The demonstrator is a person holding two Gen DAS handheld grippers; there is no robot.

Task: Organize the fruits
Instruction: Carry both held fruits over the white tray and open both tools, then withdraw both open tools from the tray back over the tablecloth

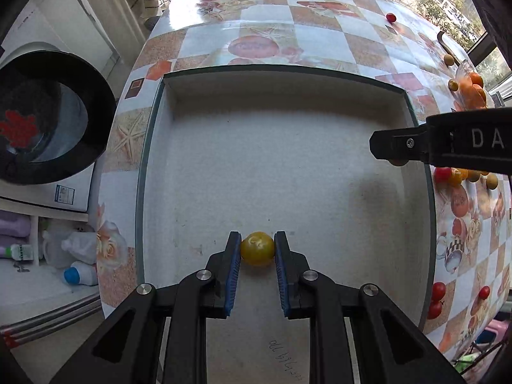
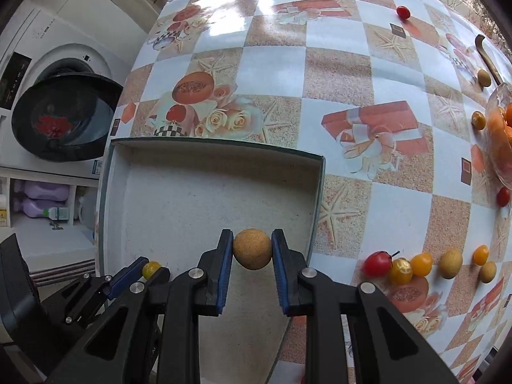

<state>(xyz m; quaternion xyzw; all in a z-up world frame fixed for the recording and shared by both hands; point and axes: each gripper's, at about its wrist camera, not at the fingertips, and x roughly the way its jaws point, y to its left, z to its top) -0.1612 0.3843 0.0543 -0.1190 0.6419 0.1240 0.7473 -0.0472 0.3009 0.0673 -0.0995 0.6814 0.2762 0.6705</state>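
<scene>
My left gripper is shut on a yellow cherry tomato low over the floor of a white shallow box. My right gripper is shut on a tan round longan over the box's right part. The right gripper shows in the left wrist view above the box's right rim. The left gripper with its tomato shows at the lower left of the right wrist view.
Loose fruits lie right of the box: a red tomato, yellow tomatoes, longans. A glass bowl of orange fruit stands at the far right. A lone red tomato lies far back. A washing machine door hangs left.
</scene>
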